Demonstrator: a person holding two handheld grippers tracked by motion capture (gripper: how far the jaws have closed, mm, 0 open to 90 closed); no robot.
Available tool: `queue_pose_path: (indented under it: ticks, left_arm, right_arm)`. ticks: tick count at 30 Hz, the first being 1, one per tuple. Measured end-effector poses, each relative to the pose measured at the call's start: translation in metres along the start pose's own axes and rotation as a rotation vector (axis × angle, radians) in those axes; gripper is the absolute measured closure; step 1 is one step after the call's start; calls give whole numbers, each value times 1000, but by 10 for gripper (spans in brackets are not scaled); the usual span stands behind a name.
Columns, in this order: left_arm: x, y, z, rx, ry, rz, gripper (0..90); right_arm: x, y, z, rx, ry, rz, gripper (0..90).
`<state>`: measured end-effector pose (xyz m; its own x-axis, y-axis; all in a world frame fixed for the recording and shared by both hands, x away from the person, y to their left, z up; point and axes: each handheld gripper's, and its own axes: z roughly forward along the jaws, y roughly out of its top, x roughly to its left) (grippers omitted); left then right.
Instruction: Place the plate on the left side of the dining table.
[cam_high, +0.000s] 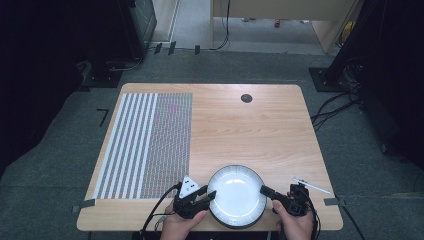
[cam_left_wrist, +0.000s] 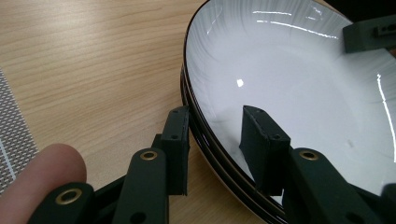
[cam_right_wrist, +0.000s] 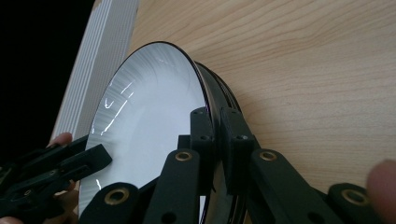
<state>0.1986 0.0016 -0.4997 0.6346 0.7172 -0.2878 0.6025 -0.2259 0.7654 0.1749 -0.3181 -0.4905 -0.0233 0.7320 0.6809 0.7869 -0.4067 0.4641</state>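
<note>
At the near edge of the table, a little right of middle, sits the plate, empty (a dark-rimmed white one, seemingly stacked on others). It lies between the two tongs: the left gripper straddles its left rim, one jaw inside, one outside, pads not yet pressing; the right gripper is clamped on the opposite rim. Both hands are equally near. A pen lies by the right edge.

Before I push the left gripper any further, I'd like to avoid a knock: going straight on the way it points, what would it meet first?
The white plate. The left gripper points across it, one jaw inside the rim and one outside, so going on it would probably slide over the plate toward the right gripper on the opposite rim.
</note>
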Motion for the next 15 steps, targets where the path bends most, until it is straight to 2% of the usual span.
queue_pose_path:
  ticks: [1, 4, 10, 15]
  left_arm:
    - [1, 1, -1, -3, -8, -5, 632]
    - [4, 3, -3, -10, -29, -31, 633]
    - [7, 6, -8, -30, -49, -59, 650]
    - [12, 12, -17, -52, -68, -86, 683]
  right_arm:
    - [-1, -1, 1, 4, 5, 11, 852]
    - [-7, -3, 7, 29, 56, 84, 852]
    - [-8, -4, 7, 14, 91, 85, 849]
    - [3, -6, 2, -15, 103, 61, 849]
